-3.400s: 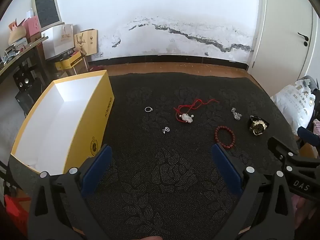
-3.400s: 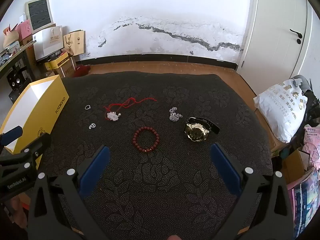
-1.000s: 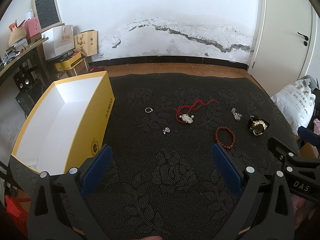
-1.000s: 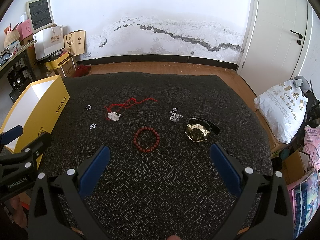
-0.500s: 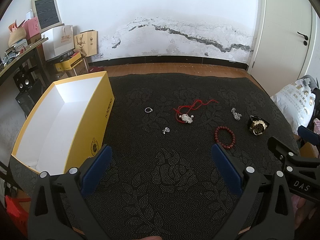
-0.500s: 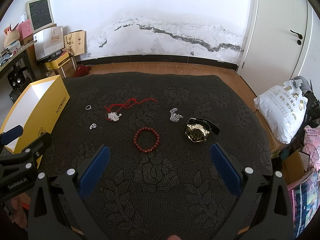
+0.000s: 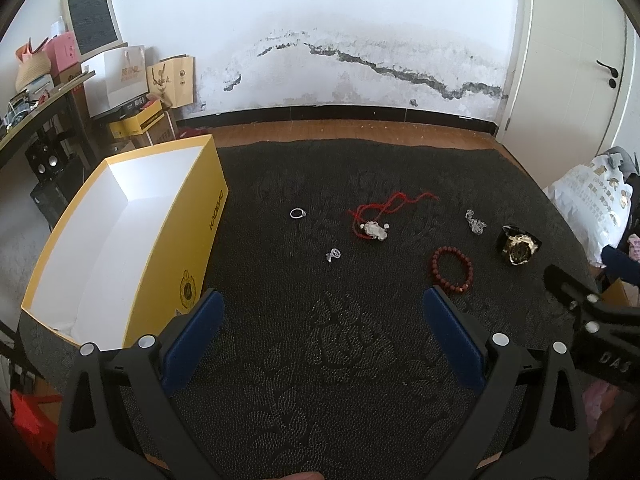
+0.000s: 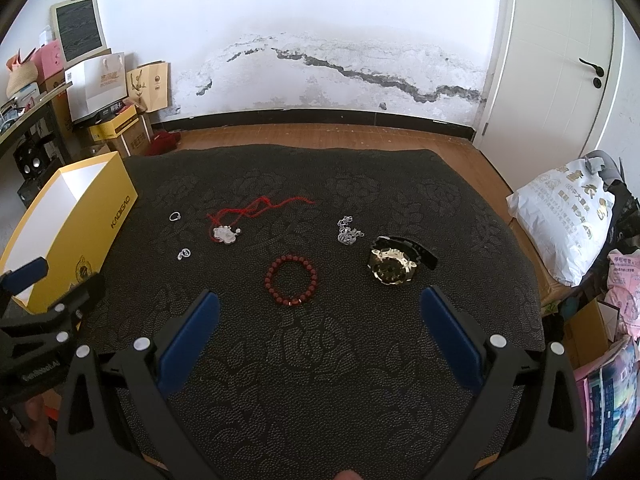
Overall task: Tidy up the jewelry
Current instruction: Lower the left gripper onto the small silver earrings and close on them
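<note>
Both my left gripper [image 7: 322, 332] and right gripper [image 8: 318, 330] hang spread wide and empty over the dark worktop [image 8: 320, 380]. The jewelry lies scattered right of the yellow box [image 7: 120, 240]: ring [image 7: 297, 213] nearest it, bead bracelet [image 8: 291, 274] and watch [image 8: 390, 266] farther. The thin ring could slip my pads against the textured cloth.

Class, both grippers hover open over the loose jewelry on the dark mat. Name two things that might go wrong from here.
1. The thin silver ring lies flat on the textured black mat; wide blue pads may slip off it.
2. The red cord necklace with pale pendant trails loose loops, which might snag or drag while carried to the open yellow box.
</note>
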